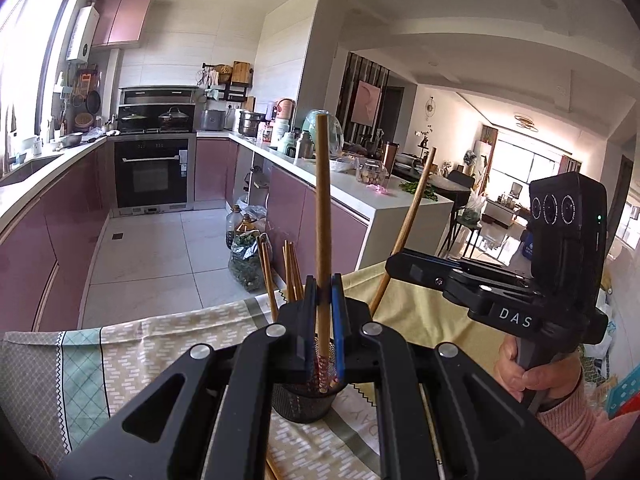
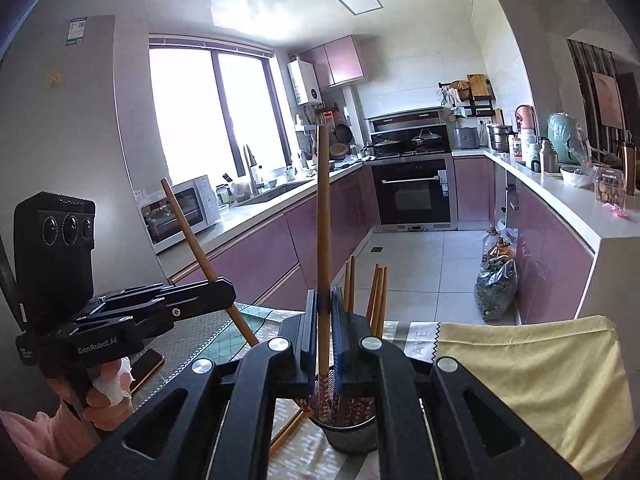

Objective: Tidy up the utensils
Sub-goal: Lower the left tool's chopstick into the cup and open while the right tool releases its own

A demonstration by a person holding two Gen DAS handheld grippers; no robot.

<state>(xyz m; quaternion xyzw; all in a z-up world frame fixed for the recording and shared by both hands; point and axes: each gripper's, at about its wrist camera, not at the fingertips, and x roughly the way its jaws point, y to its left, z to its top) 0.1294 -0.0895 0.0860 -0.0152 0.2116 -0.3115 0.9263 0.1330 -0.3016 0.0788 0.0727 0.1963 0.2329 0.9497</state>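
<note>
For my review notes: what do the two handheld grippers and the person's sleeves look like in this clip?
Both are matte black linkage frames with silver pivot pins and blue pads lining the jaws. The right gripper carries an upright black camera block with three round lenses and white "DAS" lettering. The left gripper has the same block and reads "GenRobot.AI". Each has a black pistol handle. The sleeves are pink knit.

A built-in oven (image 1: 151,172) sits at the far end of the kitchen, with two lidded pans (image 1: 154,118) on the stove above it. A microwave (image 2: 180,210) stands on the counter by the window (image 2: 208,112). A bag of greens (image 2: 495,290) rests on the tiled floor (image 1: 152,248). A yellow cloth (image 2: 532,380) covers part of the bench.
</note>
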